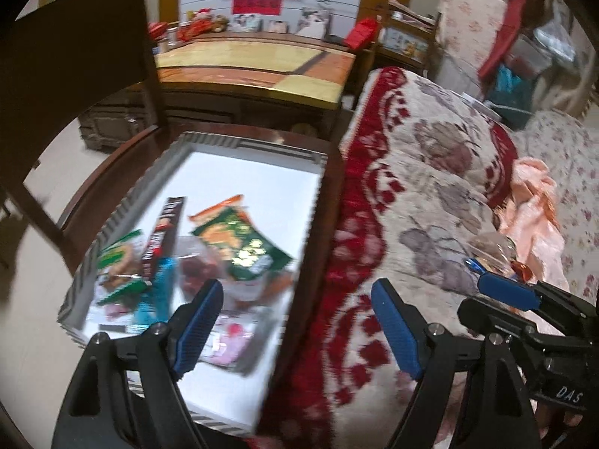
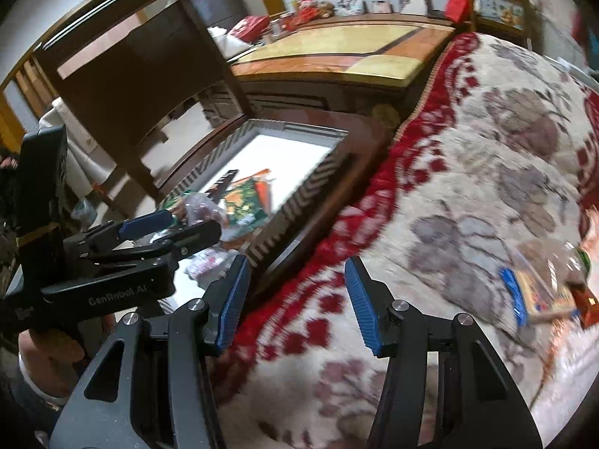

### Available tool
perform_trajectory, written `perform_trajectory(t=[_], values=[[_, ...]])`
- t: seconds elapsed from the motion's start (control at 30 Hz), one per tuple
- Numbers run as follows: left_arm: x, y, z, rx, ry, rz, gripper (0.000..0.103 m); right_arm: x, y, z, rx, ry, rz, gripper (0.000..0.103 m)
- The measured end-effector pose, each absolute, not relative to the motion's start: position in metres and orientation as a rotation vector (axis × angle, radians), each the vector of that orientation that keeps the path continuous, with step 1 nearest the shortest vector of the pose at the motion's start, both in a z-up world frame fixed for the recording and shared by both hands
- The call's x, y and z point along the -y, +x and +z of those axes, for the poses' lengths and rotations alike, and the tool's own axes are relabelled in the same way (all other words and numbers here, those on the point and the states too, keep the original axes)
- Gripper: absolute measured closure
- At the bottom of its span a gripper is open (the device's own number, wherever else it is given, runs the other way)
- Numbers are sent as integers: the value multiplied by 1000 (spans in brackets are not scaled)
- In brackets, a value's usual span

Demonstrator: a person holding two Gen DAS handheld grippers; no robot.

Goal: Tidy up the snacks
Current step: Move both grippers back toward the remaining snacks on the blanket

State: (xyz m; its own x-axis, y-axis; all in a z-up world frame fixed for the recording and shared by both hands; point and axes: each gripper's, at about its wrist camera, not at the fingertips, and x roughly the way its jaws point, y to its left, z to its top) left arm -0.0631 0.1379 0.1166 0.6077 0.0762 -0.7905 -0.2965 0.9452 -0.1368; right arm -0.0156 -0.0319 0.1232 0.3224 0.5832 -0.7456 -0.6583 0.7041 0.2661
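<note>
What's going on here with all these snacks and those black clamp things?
A person is sorting snacks with a hand-held gripper in each hand. Several packets, including a green snack bag and a dark box, already lie in a white tray on a wooden chair. Both the left hand-held gripper and the right hand-held gripper are open and empty over the floral blanket, where another snack packet still lies.

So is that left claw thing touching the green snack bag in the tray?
Apart. The left wrist view shows the left gripper open and empty, with white tray bottom showing between its near finger and the green snack bag.
</note>
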Motion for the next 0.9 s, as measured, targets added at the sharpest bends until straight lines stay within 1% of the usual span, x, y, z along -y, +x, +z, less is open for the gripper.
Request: perform_trajectory(t=[0.5, 0.7, 0.9], values=[[-50, -20, 109, -976, -229, 16, 20, 169, 3, 107, -963, 41, 577, 50], [-16, 5, 102, -1015, -237, -53, 20, 204, 11, 101, -968, 86, 520, 50], [20, 29, 95, -1045, -175, -102, 20, 224, 23, 84, -1002, 120, 486, 51]])
